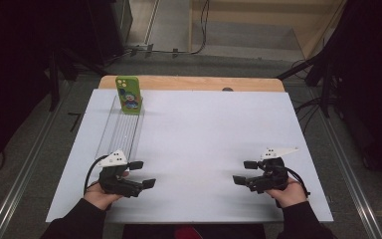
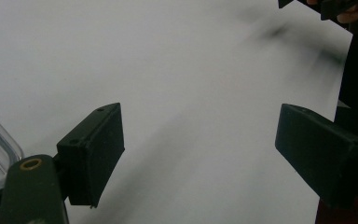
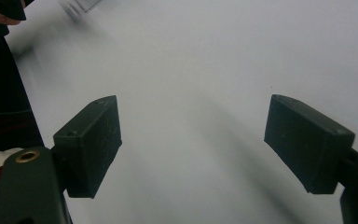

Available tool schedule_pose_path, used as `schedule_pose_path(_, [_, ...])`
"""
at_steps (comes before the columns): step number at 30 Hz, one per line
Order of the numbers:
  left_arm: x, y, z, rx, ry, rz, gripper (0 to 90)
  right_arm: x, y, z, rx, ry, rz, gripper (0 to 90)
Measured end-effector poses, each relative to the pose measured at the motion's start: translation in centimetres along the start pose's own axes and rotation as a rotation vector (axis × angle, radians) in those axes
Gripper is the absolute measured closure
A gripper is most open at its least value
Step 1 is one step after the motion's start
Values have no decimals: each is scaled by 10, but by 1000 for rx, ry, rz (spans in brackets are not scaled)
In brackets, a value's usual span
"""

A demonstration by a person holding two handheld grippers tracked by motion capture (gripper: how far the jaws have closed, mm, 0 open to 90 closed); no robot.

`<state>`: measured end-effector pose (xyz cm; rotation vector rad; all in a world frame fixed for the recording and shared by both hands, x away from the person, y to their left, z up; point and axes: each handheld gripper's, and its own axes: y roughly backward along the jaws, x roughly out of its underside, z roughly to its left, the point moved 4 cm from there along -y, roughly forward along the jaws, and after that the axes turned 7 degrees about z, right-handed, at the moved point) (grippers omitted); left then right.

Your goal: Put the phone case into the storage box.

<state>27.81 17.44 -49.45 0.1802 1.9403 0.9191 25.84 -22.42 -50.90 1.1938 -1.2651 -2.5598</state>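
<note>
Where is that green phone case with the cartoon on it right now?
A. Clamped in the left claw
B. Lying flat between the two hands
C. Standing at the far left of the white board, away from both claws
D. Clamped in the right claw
C: the green phone case stands at the far left end of the white board, while the left claw and right claw sit open and empty near the person.

Brightly, evenly lit white worktop [image 1: 199, 149] against dim, dark surroundings — soft grey shadows streaking ahead of each claw, far corners smeared, out of focus.
</note>
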Motion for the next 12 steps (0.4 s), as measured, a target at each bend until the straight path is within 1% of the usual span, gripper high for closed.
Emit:
schedule_pose_path(10, [1, -1, 1, 7, -2, 3, 162, 0, 0, 0, 0, 5, 2, 170])
schedule_pose_path(12, [1, 0, 1, 7, -4, 2, 162, 1, -1, 0, 8, 8, 7, 169])
